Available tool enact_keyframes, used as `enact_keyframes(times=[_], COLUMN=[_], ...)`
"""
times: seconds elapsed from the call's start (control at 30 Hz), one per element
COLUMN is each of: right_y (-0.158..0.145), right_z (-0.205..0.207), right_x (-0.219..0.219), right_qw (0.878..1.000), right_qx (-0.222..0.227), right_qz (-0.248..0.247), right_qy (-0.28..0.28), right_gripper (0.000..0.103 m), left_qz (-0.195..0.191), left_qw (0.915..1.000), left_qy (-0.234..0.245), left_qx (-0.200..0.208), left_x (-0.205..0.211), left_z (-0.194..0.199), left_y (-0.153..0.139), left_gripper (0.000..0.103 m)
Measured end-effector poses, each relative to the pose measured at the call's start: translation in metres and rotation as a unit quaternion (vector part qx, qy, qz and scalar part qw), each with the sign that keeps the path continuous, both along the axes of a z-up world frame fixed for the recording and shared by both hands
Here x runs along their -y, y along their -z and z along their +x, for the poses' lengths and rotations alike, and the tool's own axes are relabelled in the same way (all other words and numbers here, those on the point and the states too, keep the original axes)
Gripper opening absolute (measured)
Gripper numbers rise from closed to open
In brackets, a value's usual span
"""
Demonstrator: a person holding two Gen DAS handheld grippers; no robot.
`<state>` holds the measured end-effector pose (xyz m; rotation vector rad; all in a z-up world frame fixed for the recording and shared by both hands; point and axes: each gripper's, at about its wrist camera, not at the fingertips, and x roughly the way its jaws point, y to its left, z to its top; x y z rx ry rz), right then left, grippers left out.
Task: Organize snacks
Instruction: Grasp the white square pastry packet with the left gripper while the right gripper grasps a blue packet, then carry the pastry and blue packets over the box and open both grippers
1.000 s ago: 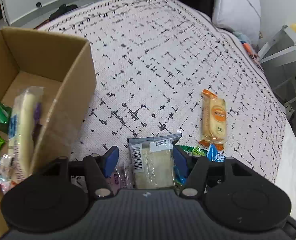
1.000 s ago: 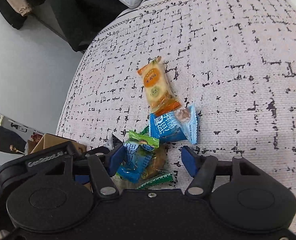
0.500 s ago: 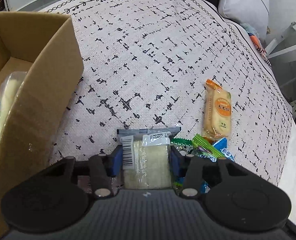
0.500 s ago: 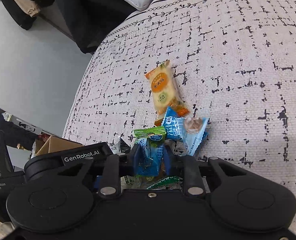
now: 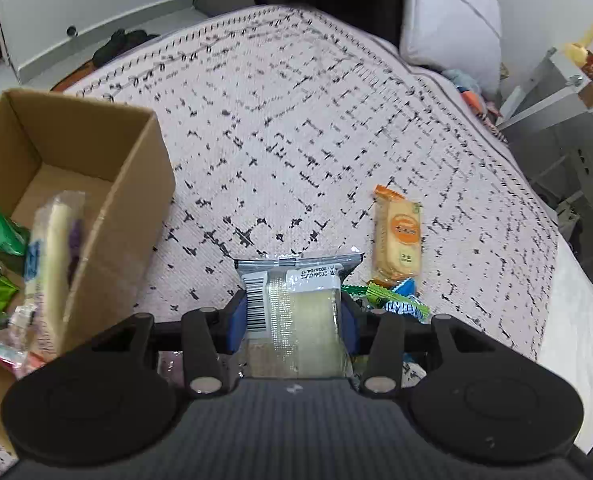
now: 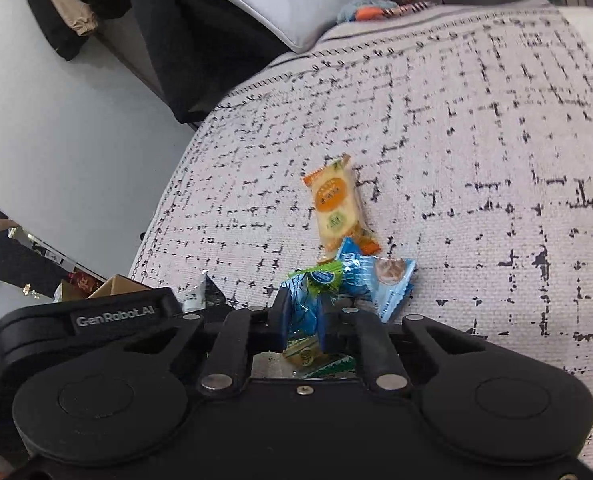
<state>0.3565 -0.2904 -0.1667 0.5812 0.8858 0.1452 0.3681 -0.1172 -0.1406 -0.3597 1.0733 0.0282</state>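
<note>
Snacks: my left gripper (image 5: pixel 292 316) is clamped on a clear-wrapped pale cake (image 5: pixel 296 320) above the bedspread (image 5: pixel 296 140); my right gripper (image 6: pixel 302 320) pinches a blue-green packet (image 6: pixel 304 300). Both seem light, soft, crinkly and slippery, so I hold mid-body. The cardboard box (image 5: pixel 136 184), at 9 o'clock, is fully visible only in the left view; the right view alone shows the blue packet (image 6: pixel 376 276) whole. The orange cracker pack (image 5: pixel 398 236) lies at 1 o'clock.
</note>
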Motion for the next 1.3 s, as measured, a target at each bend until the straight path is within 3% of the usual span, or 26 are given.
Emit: enact_keyframes(times=[0.37, 0.83, 1.3], right_y=[-0.027, -0.060, -0.086], right_z=[-0.019, -0.044, -0.063], right_x=[-0.020, -0.066, -0.117], right_qw=[0.997, 0.984, 0.969], right_qx=[0.046, 0.087, 0.128], right_qz=[-0.063, -0.155, -0.213], right_qy=[0.002, -0.005, 0.002], right_gripper=[0.012, 0.011, 0.011], left_qz=[0.004, -0.004, -0.013], left_qw=[0.9993, 0.9982, 0.9962], left_qy=[0.008, 0.018, 0.024], left_qx=[0.037, 0.058, 0.082], left_x=[-0.026, -0.069, -0.116], left_z=[-0.032, -0.064, -0.076], left_y=[-0.037, -0.056, -0.075], left_gripper=[0.046, 0.046, 0.046])
